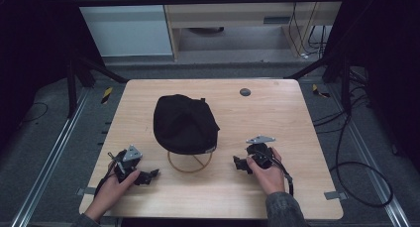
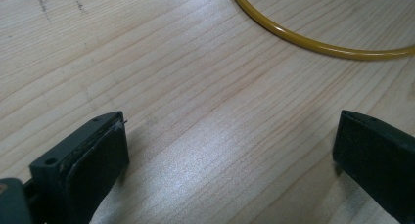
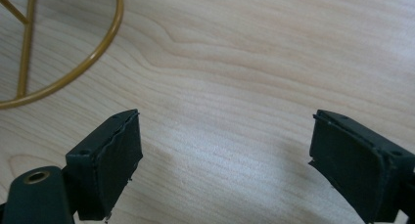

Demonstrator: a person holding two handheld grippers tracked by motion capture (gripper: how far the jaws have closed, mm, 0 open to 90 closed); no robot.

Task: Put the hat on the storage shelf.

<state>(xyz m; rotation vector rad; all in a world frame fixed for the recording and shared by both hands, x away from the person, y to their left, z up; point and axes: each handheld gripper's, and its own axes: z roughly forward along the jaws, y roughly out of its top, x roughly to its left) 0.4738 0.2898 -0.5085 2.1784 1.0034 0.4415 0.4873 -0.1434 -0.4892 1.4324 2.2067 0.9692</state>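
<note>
A black cap (image 1: pixel 184 123) sits on a stand in the middle of the wooden table (image 1: pixel 277 118). The stand's round gold wire base (image 1: pixel 189 165) shows under the cap's near edge, and also as an arc of the wire base (image 2: pixel 313 44) and of the wire base (image 3: pixel 73 67) with a spoke across it. My left gripper (image 1: pixel 152 174) rests low near the front left, jaws pointing right toward the base and open over bare wood. My right gripper (image 1: pixel 237 163) stands to the right of the base, jaws pointing left, open, nothing between them.
A small dark round disc (image 1: pixel 244 92) lies near the table's far edge. Cables (image 1: pixel 356 172) trail on the floor at the right. Metal rails (image 1: pixel 49 157) run along both sides of the table. A cabinet (image 1: pixel 237 19) stands beyond the far edge.
</note>
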